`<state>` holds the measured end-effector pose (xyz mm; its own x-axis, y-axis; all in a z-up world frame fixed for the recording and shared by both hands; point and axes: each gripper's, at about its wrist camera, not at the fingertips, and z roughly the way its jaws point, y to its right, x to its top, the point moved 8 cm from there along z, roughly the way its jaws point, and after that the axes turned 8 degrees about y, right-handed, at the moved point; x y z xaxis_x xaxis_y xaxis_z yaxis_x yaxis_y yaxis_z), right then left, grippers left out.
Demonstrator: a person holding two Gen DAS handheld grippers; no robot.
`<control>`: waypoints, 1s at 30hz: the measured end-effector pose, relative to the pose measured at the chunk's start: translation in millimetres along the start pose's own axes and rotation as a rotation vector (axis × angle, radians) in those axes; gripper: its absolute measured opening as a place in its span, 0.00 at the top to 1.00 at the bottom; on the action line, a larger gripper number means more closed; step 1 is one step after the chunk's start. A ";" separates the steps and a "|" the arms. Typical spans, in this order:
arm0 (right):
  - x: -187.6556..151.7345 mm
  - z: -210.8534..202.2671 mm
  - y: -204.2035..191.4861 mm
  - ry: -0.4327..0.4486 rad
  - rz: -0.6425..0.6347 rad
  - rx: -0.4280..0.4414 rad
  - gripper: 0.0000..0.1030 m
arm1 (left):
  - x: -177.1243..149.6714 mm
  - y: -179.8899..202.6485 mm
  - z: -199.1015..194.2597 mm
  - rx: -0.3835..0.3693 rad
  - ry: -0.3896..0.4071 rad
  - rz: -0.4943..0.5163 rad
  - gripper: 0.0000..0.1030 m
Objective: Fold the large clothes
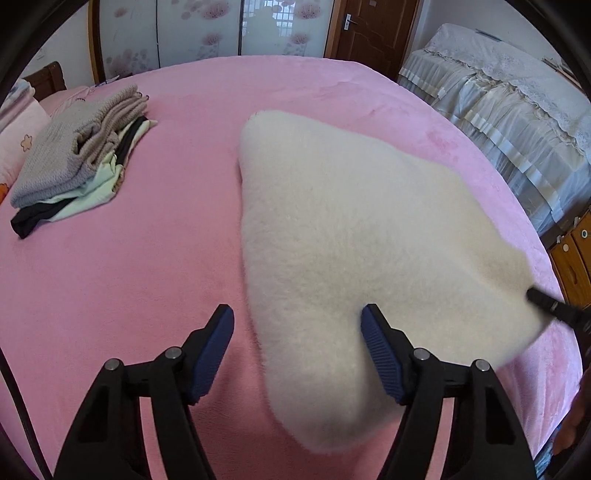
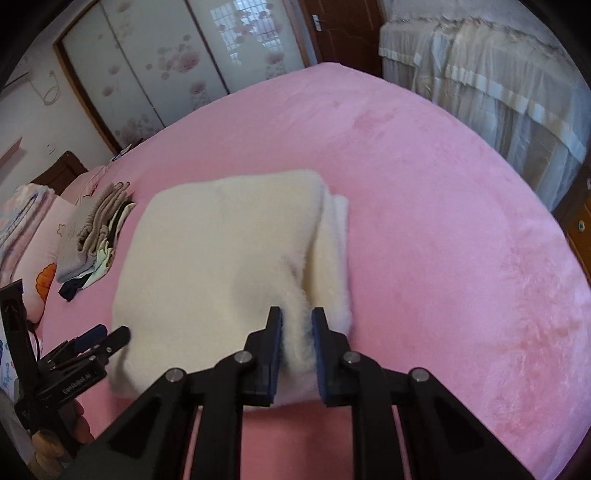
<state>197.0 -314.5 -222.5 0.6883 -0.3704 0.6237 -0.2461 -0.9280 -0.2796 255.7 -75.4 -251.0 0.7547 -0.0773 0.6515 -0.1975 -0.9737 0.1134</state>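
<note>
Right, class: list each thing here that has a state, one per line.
left tool: open, holding nothing
right tool: shut on cream fleece garment
cream fleece garment: folded, near edge gripped
stack of clothes: folded, piled
door: closed

place: home bedroom | signs: bed [image 1: 147,277] with pink cover, pillow [image 1: 18,140], sliding wardrobe doors [image 2: 147,66], wooden door [image 1: 369,33], folded clothes pile [image 1: 77,155]
</note>
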 end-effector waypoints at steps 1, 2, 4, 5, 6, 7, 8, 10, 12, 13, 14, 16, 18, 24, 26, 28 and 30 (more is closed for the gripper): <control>-15.8 9.9 6.3 -0.030 0.012 -0.006 0.85 | -5.8 1.2 4.2 -0.002 -0.011 0.003 0.32; -27.2 17.5 10.2 -0.042 0.012 -0.014 0.85 | -11.1 2.7 7.9 -0.007 -0.018 0.004 0.32; -37.2 24.6 13.6 -0.014 0.013 -0.030 0.84 | -18.1 4.8 12.4 -0.021 -0.015 -0.003 0.32; -37.0 24.4 13.5 0.003 0.015 -0.032 0.84 | -18.2 4.9 12.0 -0.021 -0.006 -0.003 0.32; -36.1 24.1 12.9 0.009 0.021 -0.032 0.82 | -17.4 5.0 11.1 -0.019 0.002 0.000 0.32; -34.3 23.2 13.1 0.012 0.028 -0.032 0.80 | -16.0 5.4 9.8 -0.018 0.003 0.004 0.32; -32.3 21.1 13.6 0.011 0.032 -0.032 0.78 | -15.2 5.7 7.9 -0.017 -0.001 0.007 0.32; -26.2 13.1 14.8 0.001 0.037 -0.040 0.69 | -12.8 6.9 2.0 -0.022 -0.031 0.020 0.29; -13.7 -0.9 14.2 0.022 0.040 -0.026 0.68 | -8.2 9.9 -6.6 -0.028 -0.052 0.054 0.29; -3.9 -11.7 10.8 0.054 0.025 -0.025 0.68 | -3.3 12.2 -12.7 -0.037 -0.052 0.069 0.28; 5.2 -19.2 5.8 0.081 0.007 -0.020 0.67 | 5.1 14.3 -19.8 -0.046 -0.037 0.084 0.27; 24.9 -29.9 -10.7 0.124 -0.033 0.016 0.67 | 25.5 17.9 -30.4 -0.048 0.007 0.103 0.21; 45.5 -28.3 -33.0 0.150 -0.071 0.052 0.67 | 49.3 20.9 -33.4 -0.040 0.057 0.104 0.19; 92.4 33.8 -94.2 0.113 -0.165 0.155 0.67 | 98.8 30.9 11.5 -0.071 0.022 0.021 0.19; 97.5 64.8 -102.4 0.071 -0.170 0.160 0.67 | 103.9 31.6 32.5 -0.071 0.006 -0.002 0.19; 98.7 94.7 -92.3 0.034 -0.196 0.094 0.67 | 102.4 29.1 54.8 -0.042 -0.022 -0.004 0.19; 96.8 115.1 -67.5 0.012 -0.221 -0.007 0.74 | 95.0 23.9 75.3 -0.007 -0.053 0.017 0.19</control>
<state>358.8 -283.2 -227.2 0.7178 -0.1584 0.6780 -0.0950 -0.9870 -0.1300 369.8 -122.1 -242.9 0.7831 -0.1049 0.6130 -0.2144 -0.9708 0.1078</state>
